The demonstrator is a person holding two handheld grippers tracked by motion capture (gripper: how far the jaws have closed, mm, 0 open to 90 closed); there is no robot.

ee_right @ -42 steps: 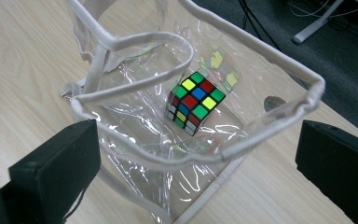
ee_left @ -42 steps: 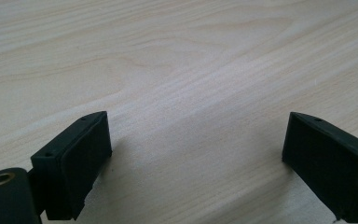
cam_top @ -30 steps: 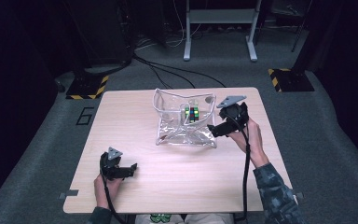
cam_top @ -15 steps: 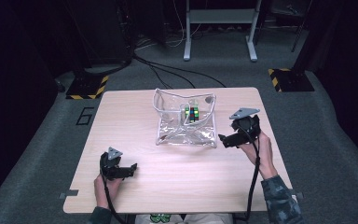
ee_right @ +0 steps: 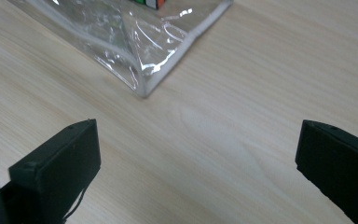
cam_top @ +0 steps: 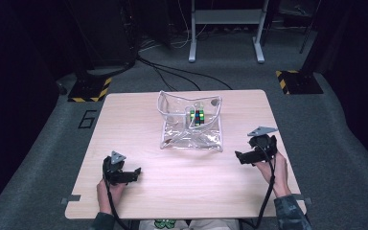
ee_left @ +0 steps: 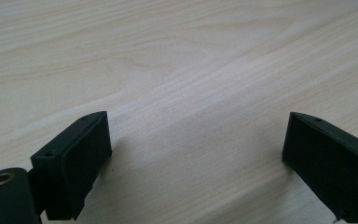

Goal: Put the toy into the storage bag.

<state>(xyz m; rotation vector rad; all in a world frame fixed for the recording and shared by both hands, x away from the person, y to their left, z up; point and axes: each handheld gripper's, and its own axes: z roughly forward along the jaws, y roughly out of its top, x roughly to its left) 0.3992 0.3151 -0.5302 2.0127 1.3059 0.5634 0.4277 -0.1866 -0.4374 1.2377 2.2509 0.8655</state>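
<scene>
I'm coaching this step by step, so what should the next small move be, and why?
Probably rest the right gripper on the table. The puzzle cube already sits inside the clear bag, both grippers' jaws are open and empty, and the left gripper sits low over bare wood, so nothing looks left to handle.

One readable mark: a large dark numeral "6" (cam_top: 86, 119) on the grey carpeted floor (cam_top: 43, 158), just beside the left edge of the light wooden table (cam_top: 139, 115), near its far corner. It reads upright from the person's side. Yellow-and-black hazard stripes sit on the black base plate (cam_top: 87, 89) beyond the table's far left corner and on a second black base plate (cam_top: 298, 81) at far right; warning marking only, no lettering. No other text can be read.
</scene>
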